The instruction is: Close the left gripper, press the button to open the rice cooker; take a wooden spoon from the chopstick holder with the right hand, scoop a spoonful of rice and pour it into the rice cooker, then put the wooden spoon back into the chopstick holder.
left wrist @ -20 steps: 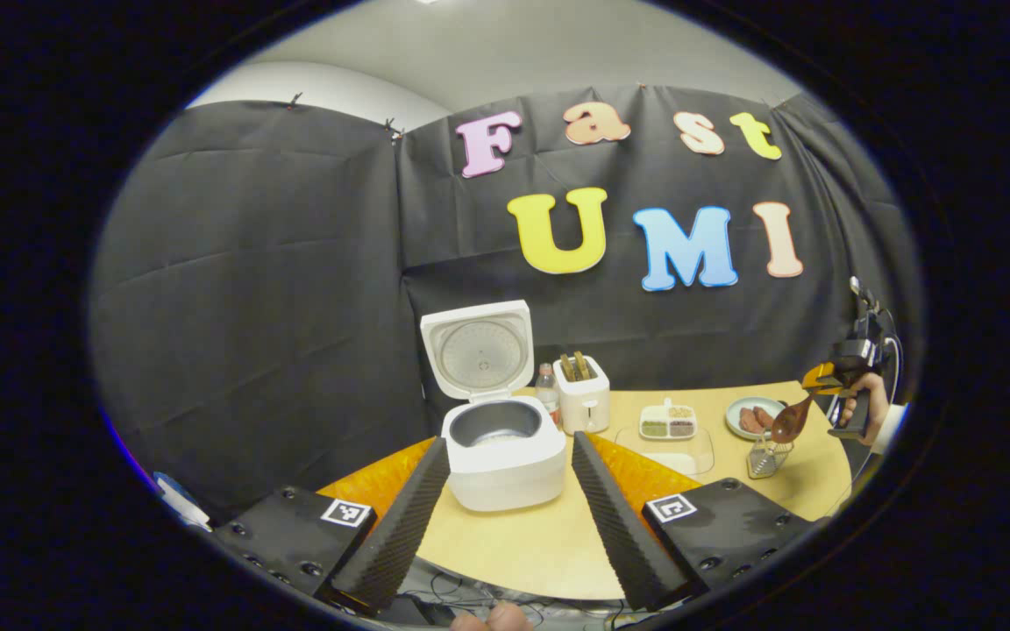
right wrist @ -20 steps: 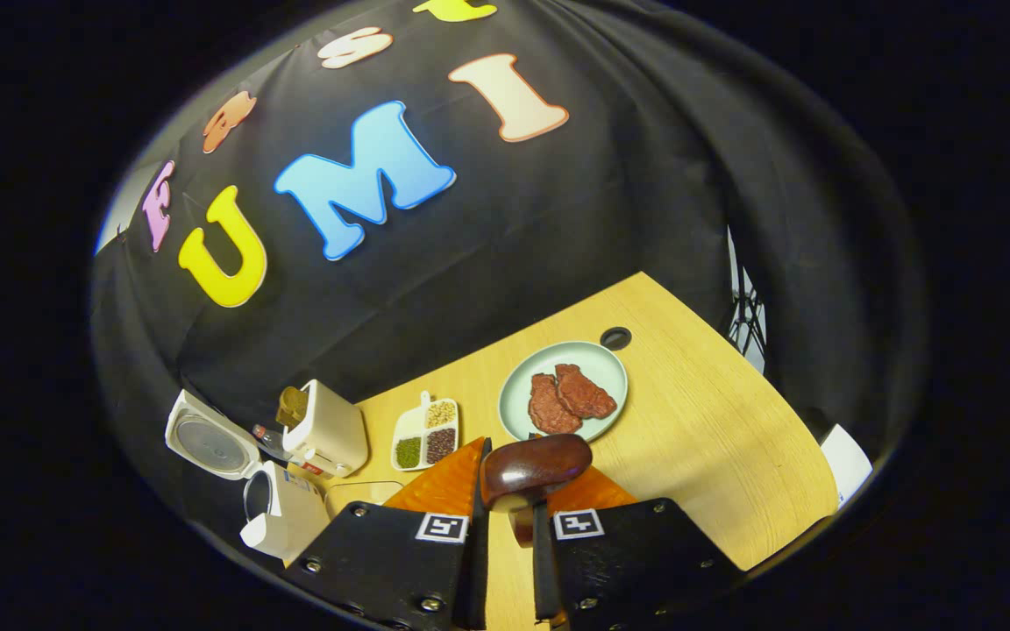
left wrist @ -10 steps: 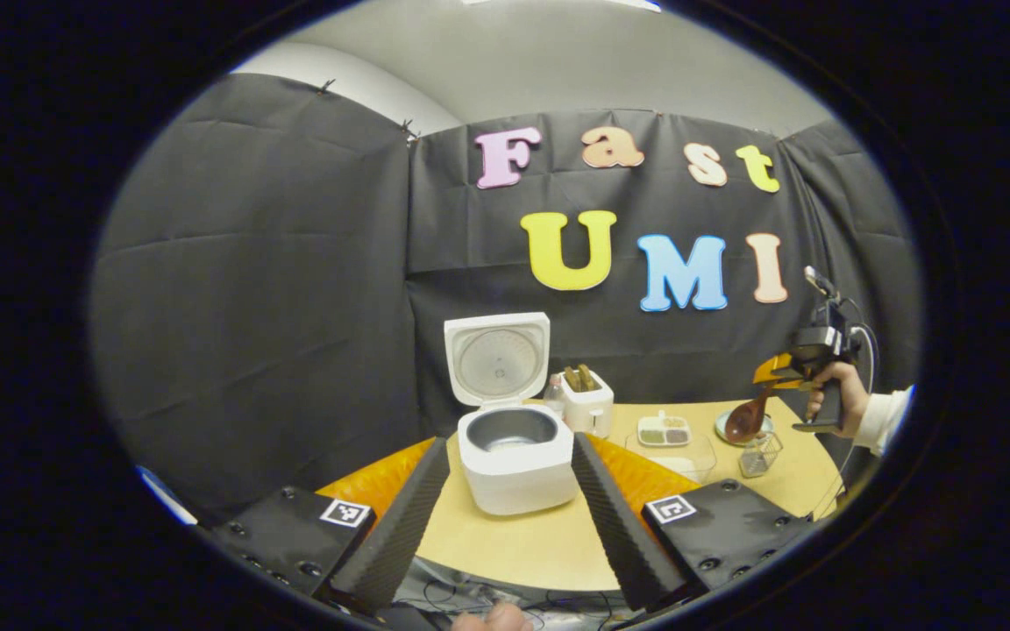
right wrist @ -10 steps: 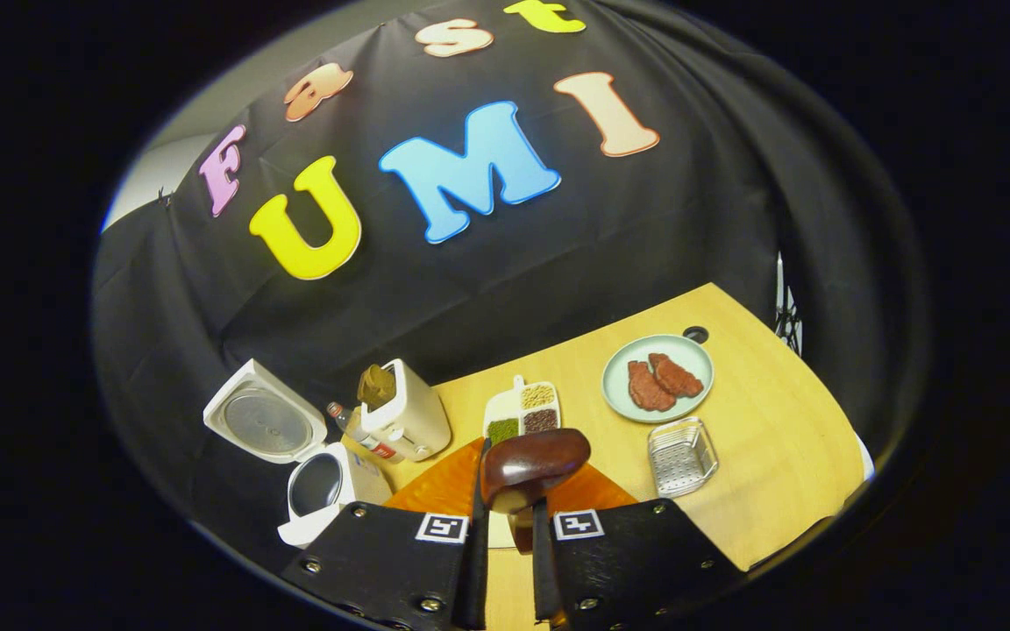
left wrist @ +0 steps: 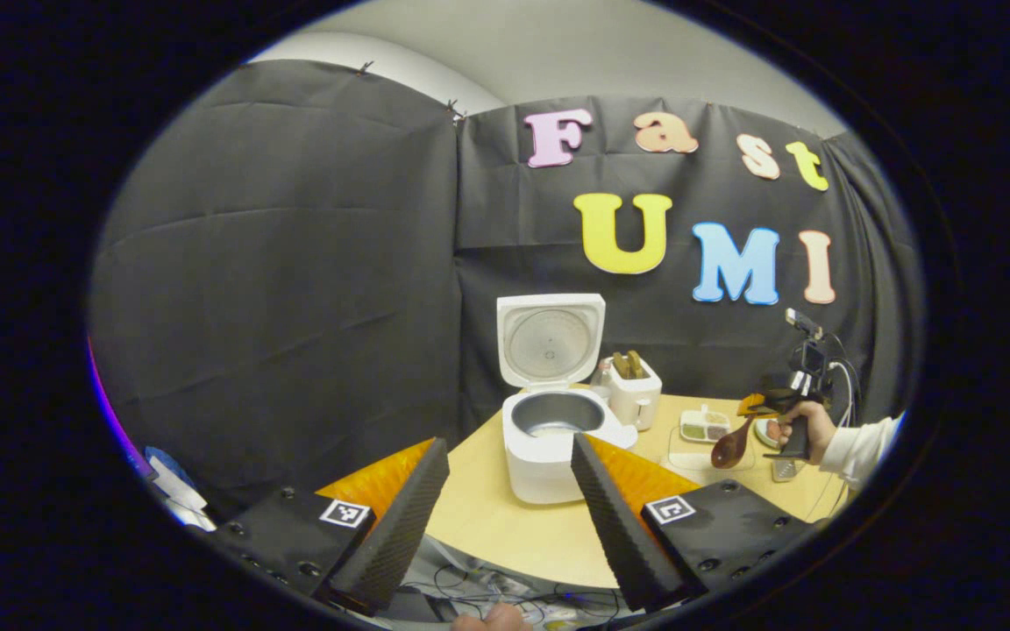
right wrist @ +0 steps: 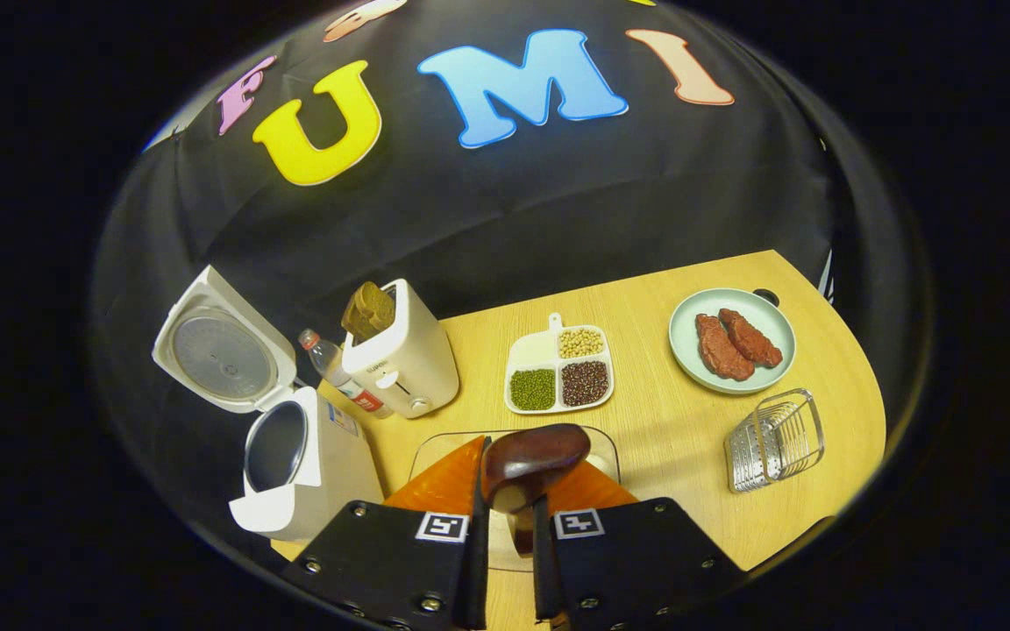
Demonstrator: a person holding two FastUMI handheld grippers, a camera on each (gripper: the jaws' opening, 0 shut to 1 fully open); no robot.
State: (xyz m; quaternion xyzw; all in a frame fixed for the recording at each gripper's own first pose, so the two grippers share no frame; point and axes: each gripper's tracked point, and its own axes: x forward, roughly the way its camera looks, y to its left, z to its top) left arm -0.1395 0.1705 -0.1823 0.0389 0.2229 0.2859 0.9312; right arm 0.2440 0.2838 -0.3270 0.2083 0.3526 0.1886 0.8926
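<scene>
The white rice cooker (left wrist: 549, 451) stands with its lid (left wrist: 551, 337) up and its dark pot bare. My left gripper (left wrist: 505, 513) is open, held back from the table's front edge with the cooker beyond the gap. Farther right, a hand (left wrist: 799, 429) holds my right gripper (left wrist: 772, 405) with the wooden spoon (left wrist: 727, 449) hanging bowl down. In the right gripper view my right gripper (right wrist: 508, 504) is shut on the wooden spoon (right wrist: 533, 454). Its bowl hovers over a clear dish (right wrist: 603, 445). The rice cooker (right wrist: 303, 464) is at lower left and the wire chopstick holder (right wrist: 775, 438) at right.
A toaster (right wrist: 400, 361) with bread and a small bottle (right wrist: 334, 368) stand behind the cooker. A divided dish of beans (right wrist: 558, 372) and a plate (right wrist: 764, 302) with two meat pieces lie further back. The round table's edge (right wrist: 856, 368) curves close on the right.
My right gripper has carried the spoon left, away from the chopstick holder and over the clear dish. My left gripper has drawn back and to the left, still open.
</scene>
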